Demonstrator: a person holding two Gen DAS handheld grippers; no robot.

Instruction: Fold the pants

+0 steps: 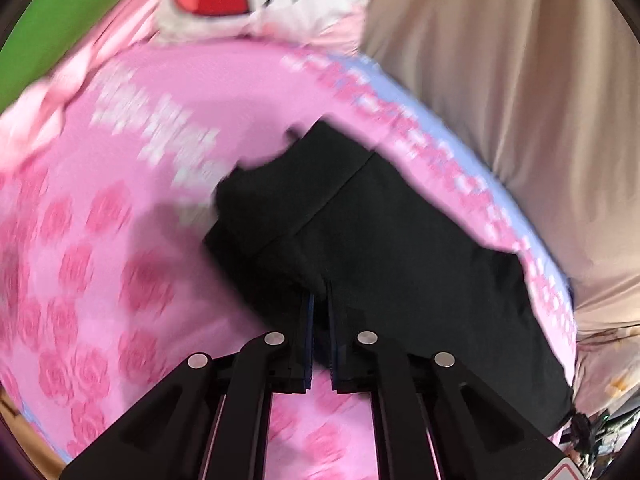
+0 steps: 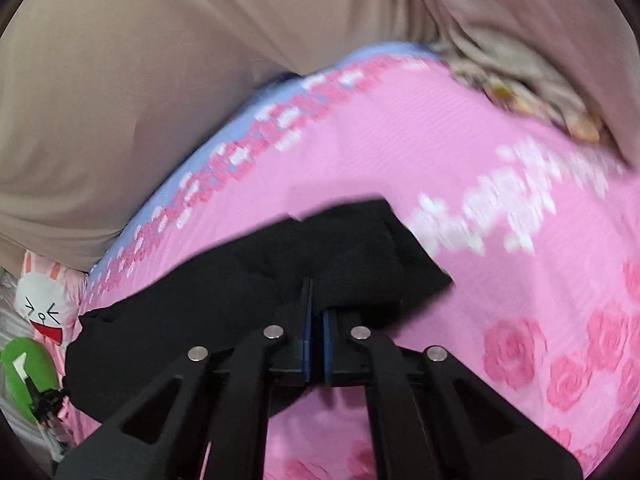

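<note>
The black pants (image 1: 360,240) lie partly bunched on the pink rose-print sheet (image 1: 100,240), running toward 5 o'clock in the left view, both the left gripper (image 1: 319,304) and right gripper (image 2: 316,300) pinching cloth, so folding looks unfinished.

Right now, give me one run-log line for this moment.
step: fold in progress | left tongs: shut on black pants | right tongs: shut on black pants | surface: pink rose-print bedspread | view: blurred
</note>
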